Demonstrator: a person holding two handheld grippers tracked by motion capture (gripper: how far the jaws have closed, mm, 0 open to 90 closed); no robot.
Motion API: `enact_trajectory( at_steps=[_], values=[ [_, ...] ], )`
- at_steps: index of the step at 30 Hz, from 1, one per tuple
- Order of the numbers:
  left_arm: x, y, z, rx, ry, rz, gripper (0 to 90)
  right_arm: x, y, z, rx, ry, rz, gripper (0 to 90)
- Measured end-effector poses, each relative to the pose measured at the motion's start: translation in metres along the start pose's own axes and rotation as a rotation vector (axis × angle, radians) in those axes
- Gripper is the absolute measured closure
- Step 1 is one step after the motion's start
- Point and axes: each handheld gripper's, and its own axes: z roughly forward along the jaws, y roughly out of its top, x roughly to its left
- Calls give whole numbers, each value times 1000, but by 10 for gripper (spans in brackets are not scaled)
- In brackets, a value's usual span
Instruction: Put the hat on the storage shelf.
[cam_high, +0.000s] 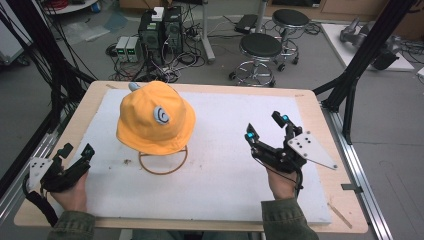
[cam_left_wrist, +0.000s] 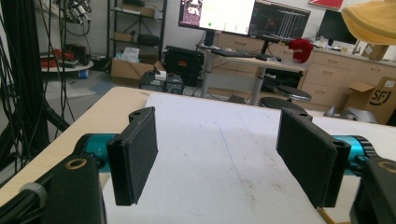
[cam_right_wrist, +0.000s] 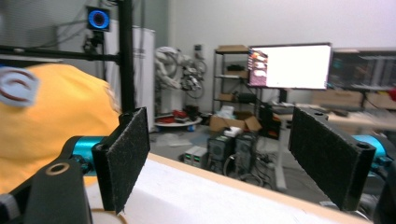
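The yellow bucket hat (cam_high: 154, 116) was made of matt woven cloth, carried on a thin wire hat stand (cam_high: 163, 162). Beneath the stand, a white foam mat (cam_high: 225, 175), matt and scuffed, was laid over the pale wooden table (cam_high: 320, 125). Rough black padding was seen on the right gripper (cam_high: 265, 128).

A bench (cam_high: 320, 107) carries a foam mat (cam_high: 225, 170) covering most of its top. On the mat, left of centre and toward the far edge, a wire stand (cam_high: 163, 161) bears a bucket hat (cam_high: 155, 117); the stand's ring base lies on the mat below the hat's near brim. The left hand-held gripper (cam_high: 76, 150) sits at the mat's near left edge, well left of the stand. The right hand-held gripper (cam_high: 265, 127) is above the mat, right of the hat and apart from it. Behind the bench, two stools (cam_high: 261, 47) stand on the floor to the right, computer towers (cam_high: 161, 29) to the left.
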Motion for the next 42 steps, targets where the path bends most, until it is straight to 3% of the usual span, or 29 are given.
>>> enact_trajectory(
  at_steps=[3,6,8,10,11,19,26,33,37,39,42],
  values=[
    [0,0,0,0,1,2,293,-17,-14,-14,13,-51,48,191],
    [0,0,0,-2,2,4,294,-26,-21,-21,14,-72,90,191],
    [-1,0,0,-3,2,4,294,-39,-31,-31,16,-119,136,189],
    [-1,0,0,-3,4,4,295,-43,-34,-34,17,-134,147,187],
    [-1,0,0,-3,4,4,295,-51,-39,-40,25,-166,165,185],
    [-1,0,0,-1,2,5,295,-68,-57,-55,63,-270,160,176],
    [0,-1,0,0,6,1,295,-71,-71,-57,118,-295,137,174],
    [0,-2,2,5,-2,-5,295,-74,-78,-57,129,-326,133,172],
    [0,-2,2,6,-4,-7,295,-77,-89,-58,182,-351,129,162],
    [0,-2,2,6,-4,-7,294,-78,-91,-56,223,-350,126,150],
    [0,-2,2,9,-4,-6,294,-75,-91,-55,222,-339,115,150]
  ],
)
